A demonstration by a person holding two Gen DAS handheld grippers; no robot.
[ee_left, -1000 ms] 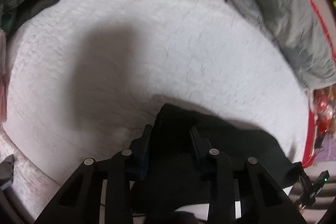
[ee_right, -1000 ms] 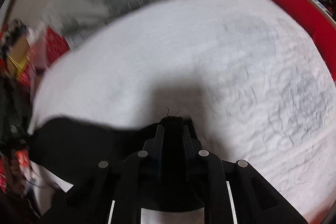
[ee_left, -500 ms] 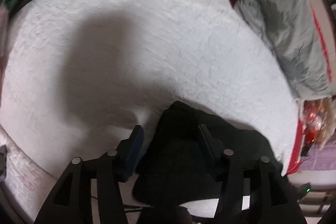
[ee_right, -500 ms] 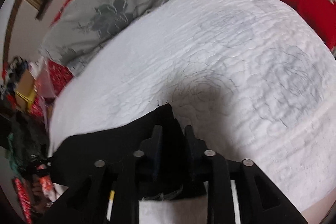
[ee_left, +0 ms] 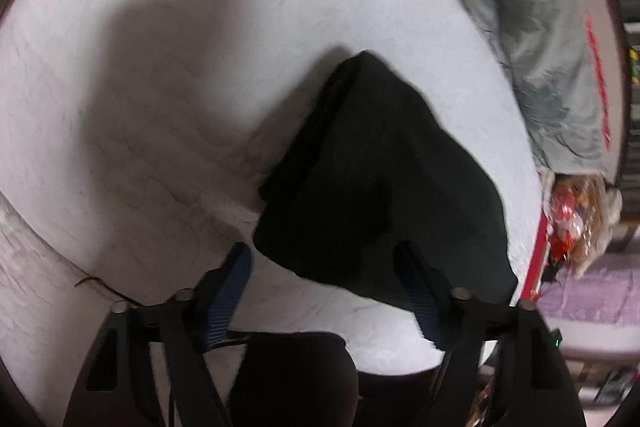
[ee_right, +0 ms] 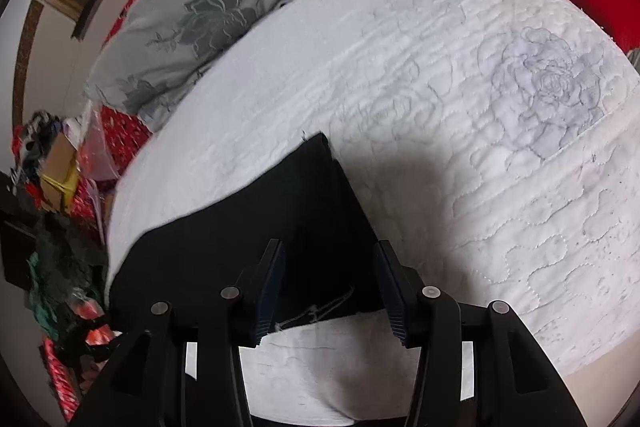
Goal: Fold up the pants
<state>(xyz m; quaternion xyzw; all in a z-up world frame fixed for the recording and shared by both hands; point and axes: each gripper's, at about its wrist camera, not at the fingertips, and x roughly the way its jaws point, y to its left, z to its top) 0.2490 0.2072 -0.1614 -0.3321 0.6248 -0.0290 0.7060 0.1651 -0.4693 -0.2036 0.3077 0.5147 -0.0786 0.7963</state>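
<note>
Below the left wrist camera, the left tool (ee_left: 324,259) stands released, its blue-padded fingers (ee_left: 232,291) spread apart after having just been opening. Black pants (ee_left: 380,179) lie folded on the bed's white quilt (ee_left: 180,67) — the near edge of the bundle sits between the two fingertips, though neither pad presses on it. Their cloth is matte and dark, heaped into a rough wedge with a layered edge along its left side. A grey floral pillow (ee_left: 544,39) lies at the far right, and the quilt is soft and faintly stitched. Motion blur smears the fabric's detail, and the tool's own shadow darkens the quilt at far left.

From the right wrist camera, the right tool (ee_right: 330,277) is likewise released, its jaws having just been opening — the pants (ee_right: 280,219) lie flat beneath and between the fingers, untouched by the pads. Here the cloth shows a crisp far corner and a straight right edge, with loose threads at the near hem. Its left part runs behind the tool's frame and is cut off. White quilt (ee_right: 480,147) carries quilted rose outlines, and the pillow (ee_right: 208,7) lies far left.
</note>
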